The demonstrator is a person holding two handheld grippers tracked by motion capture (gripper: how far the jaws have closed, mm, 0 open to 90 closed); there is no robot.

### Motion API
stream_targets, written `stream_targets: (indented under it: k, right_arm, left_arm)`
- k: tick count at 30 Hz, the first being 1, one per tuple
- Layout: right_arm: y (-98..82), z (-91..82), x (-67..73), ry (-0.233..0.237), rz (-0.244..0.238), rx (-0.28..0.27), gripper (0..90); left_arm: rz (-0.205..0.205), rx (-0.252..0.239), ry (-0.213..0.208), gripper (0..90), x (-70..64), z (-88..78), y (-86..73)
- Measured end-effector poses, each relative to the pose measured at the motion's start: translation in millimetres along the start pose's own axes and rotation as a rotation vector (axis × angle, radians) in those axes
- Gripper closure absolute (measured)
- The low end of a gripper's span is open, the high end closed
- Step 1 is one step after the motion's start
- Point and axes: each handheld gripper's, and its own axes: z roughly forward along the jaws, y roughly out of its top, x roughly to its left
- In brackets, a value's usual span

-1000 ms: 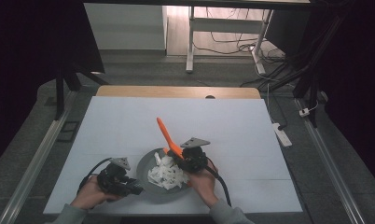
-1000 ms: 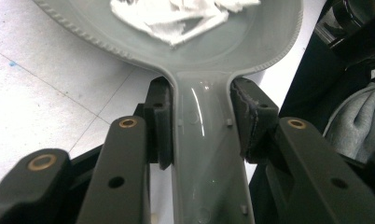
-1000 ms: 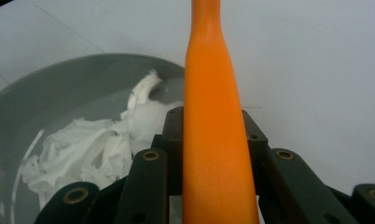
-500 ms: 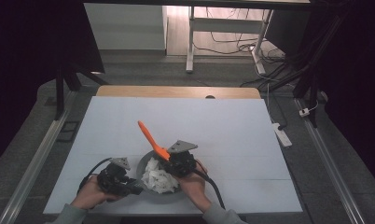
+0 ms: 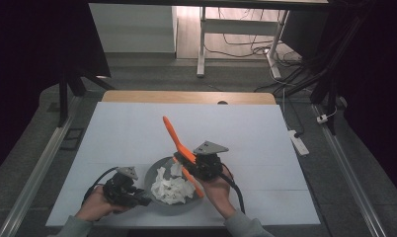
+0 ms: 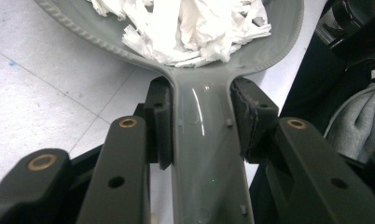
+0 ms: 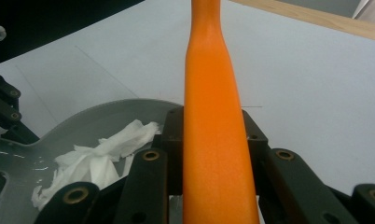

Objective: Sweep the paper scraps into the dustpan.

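Left side of the desk (image 5: 112,128): left gripper (image 5: 130,193) low near the front edge, jaws clamped on the grey handle of the dustpan (image 5: 157,170). In the left gripper view both pads press the handle's flanks where it narrows below the pan. Pan lies flat on the white desk surface, mouth pointing toward the right hand.

Centre: heap of torn white paper scraps (image 5: 173,186) inside the pan, loose and piled toward the middle. From the left gripper view the scraps (image 6: 190,28) sit close to the pan's rim (image 6: 83,32).

Right: right gripper (image 5: 199,165) clamped on the orange brush (image 5: 174,138), gripping it partway along. Handle end slants up and away toward the far side of the desk; the working end angles down over the pan's right edge, beside the paper. In the right gripper view the orange handle (image 7: 213,140) runs straight up between the jaws, pan and scraps to its left.

Risks, as judged from here:
- Scraps are light and heaped; a quick sweep or lift of the brush could flick them over the rim onto the desk.
- Brush is held on a smooth tapered handle; sideways load at the tip could twist it in the jaws.
- Pan is held by the handle alone; a push from the brush could pivot or tip it and spill paper.
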Motion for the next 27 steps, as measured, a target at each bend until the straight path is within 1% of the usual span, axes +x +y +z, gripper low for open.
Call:
stream_targets:
  k: [4,7,10,11,12,14,17,18,19,20,22,23,25,27]
  right_arm:
    - [-2.3,-1.9,-6.0,-0.006,0.017,0.007,70.7]
    - [-5.0,-0.9,-7.5,0.015,0.028,0.031,70.7]
    - [-8.8,2.6,-2.8,0.048,-0.007,0.082,70.7]
    - [-10.2,3.6,-2.1,0.048,-0.019,0.092,70.7]
    - [-11.4,4.0,-2.4,0.047,-0.020,0.099,70.7]
    - [-12.9,2.4,-7.1,0.048,-0.011,0.089,70.7]
    - [-9.1,-7.1,-20.1,0.018,0.020,0.054,70.7]
    - [-7.3,-10.4,-25.4,-0.003,0.022,0.048,70.7]
    - [-6.1,-12.7,-30.7,-0.032,0.011,0.052,70.6]
    - [-6.1,-12.9,-36.8,-0.051,0.013,0.067,70.6]
    - [-10.2,-9.6,-49.8,-0.066,0.043,0.098,70.7]
    - [-13.4,-6.8,-54.2,-0.077,0.050,0.110,70.7]
    - [-19.0,-0.6,-59.0,-0.084,0.049,0.133,70.7]
    - [-22.5,5.7,-59.5,-0.088,0.052,0.148,70.7]
  left_arm:
    - [0.003,-0.001,0.002,61.2,0.1,0.0,-0.2]
    - [0.002,-0.002,0.001,61.2,0.4,0.3,-0.4]
    - [-0.001,-0.004,-0.002,61.2,1.0,0.9,-1.0]
    - [-0.002,-0.004,-0.003,61.2,0.9,0.9,-1.1]
    - [-0.002,-0.004,-0.002,61.2,0.8,0.8,-1.1]
    - [0.000,-0.004,-0.001,61.2,0.7,0.7,-1.0]
    - [0.002,-0.003,0.000,61.2,0.9,0.6,-0.9]
    - [0.001,-0.003,-0.001,61.2,0.8,0.7,-0.9]
    - [0.001,-0.002,0.000,61.3,0.8,0.7,-0.8]
    - [0.001,-0.001,0.000,61.2,0.7,0.9,-0.7]
    - [-0.001,-0.003,0.000,61.3,0.3,1.4,-0.5]
    - [-0.001,-0.004,0.000,61.3,0.1,1.5,-0.4]
    - [-0.001,-0.004,0.000,61.3,0.1,1.6,-0.4]
    - [-0.002,-0.004,0.000,61.2,0.3,1.9,-0.3]
